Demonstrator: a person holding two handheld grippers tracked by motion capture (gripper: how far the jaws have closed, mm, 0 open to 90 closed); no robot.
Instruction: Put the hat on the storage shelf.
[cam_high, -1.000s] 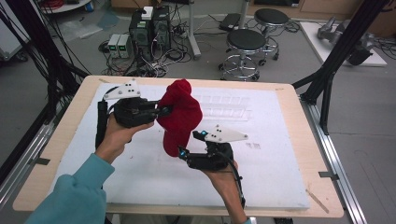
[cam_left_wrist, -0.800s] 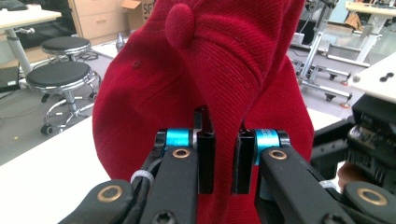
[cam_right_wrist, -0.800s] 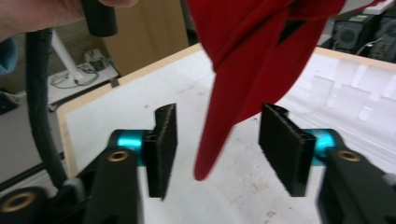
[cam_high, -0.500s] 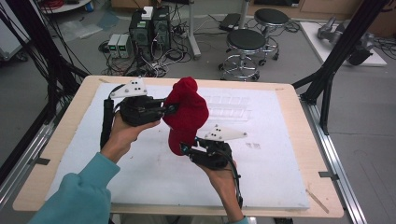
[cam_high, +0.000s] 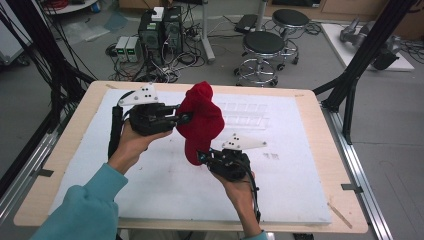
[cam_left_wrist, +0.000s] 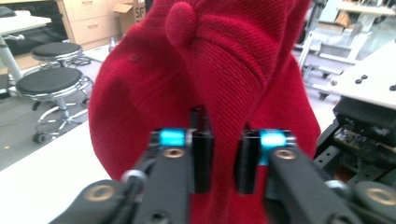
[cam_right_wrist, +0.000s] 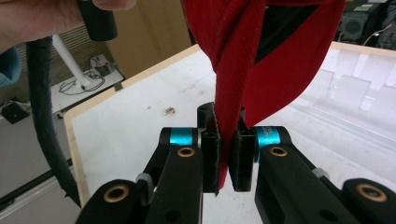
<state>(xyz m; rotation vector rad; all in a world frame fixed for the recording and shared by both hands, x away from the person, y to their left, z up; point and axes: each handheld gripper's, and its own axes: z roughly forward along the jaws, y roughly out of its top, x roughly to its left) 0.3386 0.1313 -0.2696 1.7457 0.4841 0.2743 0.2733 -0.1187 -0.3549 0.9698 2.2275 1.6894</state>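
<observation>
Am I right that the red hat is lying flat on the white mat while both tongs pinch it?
Not quite: the hat is not lying flat; it hangs in the air above the mat, as the high view shows. The rest stands: the left tongs and right tongs both have its fabric between their jaws.
</observation>
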